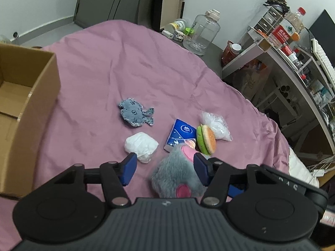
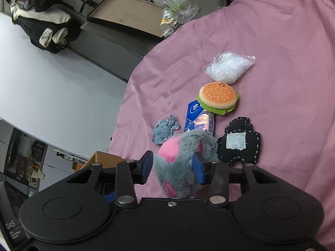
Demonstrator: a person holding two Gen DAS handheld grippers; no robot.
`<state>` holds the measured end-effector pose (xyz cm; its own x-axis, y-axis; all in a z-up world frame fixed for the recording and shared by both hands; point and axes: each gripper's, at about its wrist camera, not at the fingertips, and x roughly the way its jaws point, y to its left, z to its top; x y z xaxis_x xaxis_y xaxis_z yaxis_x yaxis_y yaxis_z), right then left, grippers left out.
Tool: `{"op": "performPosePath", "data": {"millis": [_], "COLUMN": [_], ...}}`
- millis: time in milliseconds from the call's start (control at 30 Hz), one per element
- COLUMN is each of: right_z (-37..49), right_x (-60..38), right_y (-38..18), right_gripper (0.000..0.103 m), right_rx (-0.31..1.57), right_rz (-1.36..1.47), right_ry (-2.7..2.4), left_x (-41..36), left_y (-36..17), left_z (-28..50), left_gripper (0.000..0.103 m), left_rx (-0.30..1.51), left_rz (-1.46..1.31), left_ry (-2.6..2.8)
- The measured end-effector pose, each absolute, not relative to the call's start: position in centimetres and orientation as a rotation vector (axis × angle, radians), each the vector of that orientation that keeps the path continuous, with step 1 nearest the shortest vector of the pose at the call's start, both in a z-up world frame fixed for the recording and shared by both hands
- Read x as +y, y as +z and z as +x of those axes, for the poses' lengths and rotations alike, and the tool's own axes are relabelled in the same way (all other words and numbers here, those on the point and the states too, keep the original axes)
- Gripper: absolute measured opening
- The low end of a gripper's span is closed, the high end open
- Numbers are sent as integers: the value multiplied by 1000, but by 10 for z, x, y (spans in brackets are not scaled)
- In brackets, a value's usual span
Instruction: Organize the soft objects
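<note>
Left gripper (image 1: 165, 166): we are hovering low over the bed, jaws spread, the grey plush (image 1: 178, 177) lying between them, brushing the right jaw.
Right gripper (image 2: 172, 166): we are straddling that plush (image 2: 184, 163) too, jaws spread, not squeezing it.
Plush: it is resting on the pink sheet (image 1: 125, 62).
Just beyond: a white bundle (image 1: 141, 145), a blue tissue pack (image 1: 181, 133) and a black patch toy (image 2: 239, 144) are lying close by.
Further: a burger toy (image 2: 217, 100) is sitting beside a clear bag (image 2: 229, 67); a denim toy (image 1: 135, 115) is lying apart.
Left edge: a cardboard box (image 1: 39, 96) is standing open.
</note>
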<state>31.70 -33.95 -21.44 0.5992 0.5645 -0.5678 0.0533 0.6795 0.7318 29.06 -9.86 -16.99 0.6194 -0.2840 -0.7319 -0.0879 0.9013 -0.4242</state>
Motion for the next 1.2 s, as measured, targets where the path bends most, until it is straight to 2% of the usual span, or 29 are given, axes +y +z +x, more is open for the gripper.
{"op": "performPosePath", "data": {"millis": [133, 300, 367, 400, 433, 600, 1200], "right_z": [325, 331, 332, 332, 332, 328, 306], "right_x": [-343, -344, -345, -346, -345, -341, -297], "right_y": [-227, -236, -238, -239, -240, -232, -173], "right_gripper": [36, 33, 30, 30, 29, 27, 27], "right_rx": [918, 940, 940, 943, 946, 937, 885], "right_rz": [840, 863, 870, 874, 875, 840, 768], "right_ry": [334, 334, 329, 327, 327, 348, 433], "left_x": [-100, -99, -100, -99, -96, -98, -56], "left_y": [-182, -197, -201, -204, -207, -198, -142], "left_z": [302, 309, 310, 310, 310, 303, 259], "left_gripper": [49, 48, 43, 32, 28, 25, 25], "left_rx": [922, 937, 938, 944, 952, 935, 811], "left_rz": [-491, -572, -597, -638, -688, -666, -675], "left_ry": [-125, -128, -133, -145, -157, -136, -104]}}
